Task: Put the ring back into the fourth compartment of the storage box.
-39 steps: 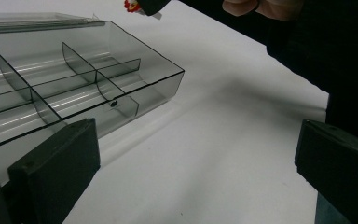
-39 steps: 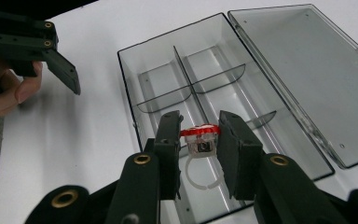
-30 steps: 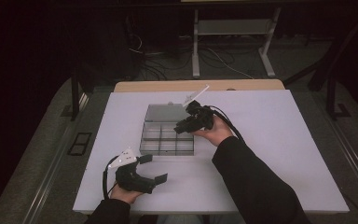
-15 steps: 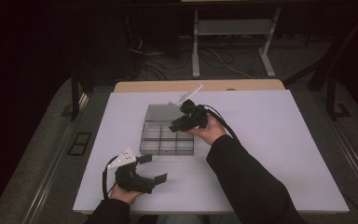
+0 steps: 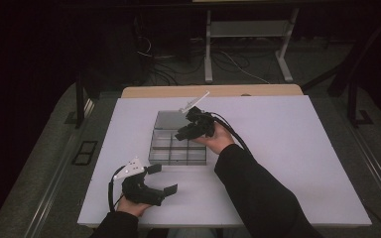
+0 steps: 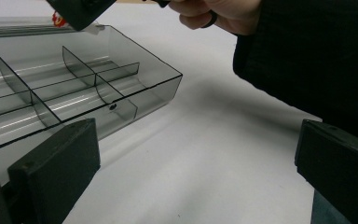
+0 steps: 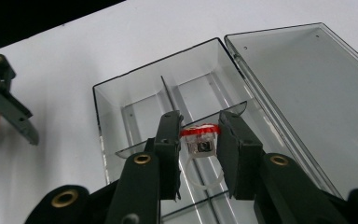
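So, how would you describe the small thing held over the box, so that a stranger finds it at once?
On the white table lies a clear divided box with its lid open flat behind it. Above its compartments the right gripper pinches a small ring. It has a red top and a clear band, the one coloured thing among grey plastic.

Red-topped clear ring (image 7: 199, 140) held above open divided box (image 7: 121, 100).

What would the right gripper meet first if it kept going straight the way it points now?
Probably the clear divided box: the right gripper, shut on a red-topped ring, points down into its compartments, likely meeting a divider or the floor first; depth is unclear.
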Demonstrator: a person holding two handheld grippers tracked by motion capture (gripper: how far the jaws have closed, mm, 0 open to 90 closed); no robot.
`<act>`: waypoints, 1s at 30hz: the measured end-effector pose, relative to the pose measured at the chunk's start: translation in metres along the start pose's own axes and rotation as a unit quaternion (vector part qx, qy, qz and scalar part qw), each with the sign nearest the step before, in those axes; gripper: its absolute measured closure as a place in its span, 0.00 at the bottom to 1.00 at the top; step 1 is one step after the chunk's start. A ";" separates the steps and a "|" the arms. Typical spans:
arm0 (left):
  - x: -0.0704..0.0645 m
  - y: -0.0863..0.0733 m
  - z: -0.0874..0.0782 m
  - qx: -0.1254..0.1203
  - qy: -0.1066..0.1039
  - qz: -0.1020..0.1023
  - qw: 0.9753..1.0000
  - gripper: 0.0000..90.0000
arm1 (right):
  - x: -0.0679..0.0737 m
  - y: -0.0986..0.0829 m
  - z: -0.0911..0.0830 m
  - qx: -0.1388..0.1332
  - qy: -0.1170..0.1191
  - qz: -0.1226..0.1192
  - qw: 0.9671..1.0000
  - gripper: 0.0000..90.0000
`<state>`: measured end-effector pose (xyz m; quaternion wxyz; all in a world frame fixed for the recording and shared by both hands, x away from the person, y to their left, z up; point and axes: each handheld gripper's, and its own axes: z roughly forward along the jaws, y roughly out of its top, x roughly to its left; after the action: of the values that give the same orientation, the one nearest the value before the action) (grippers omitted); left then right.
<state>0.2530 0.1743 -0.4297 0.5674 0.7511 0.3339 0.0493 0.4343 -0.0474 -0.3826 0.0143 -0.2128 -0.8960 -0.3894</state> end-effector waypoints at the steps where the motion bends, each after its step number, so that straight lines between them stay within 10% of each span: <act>1: 0.000 0.000 0.000 0.000 0.000 0.000 1.000 0.00 | 0.000 0.000 0.002 -0.001 -0.002 0.001 1.000 0.76; 30: 0.001 0.002 0.001 -0.003 -0.003 0.001 1.000 0.00 | 0.003 0.018 0.051 -0.001 0.005 0.004 1.000 0.76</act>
<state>0.2549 0.1736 -0.4289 0.5701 0.7500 0.3318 0.0486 0.4460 0.0007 -0.4055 0.0200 -0.2143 -0.8949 -0.3909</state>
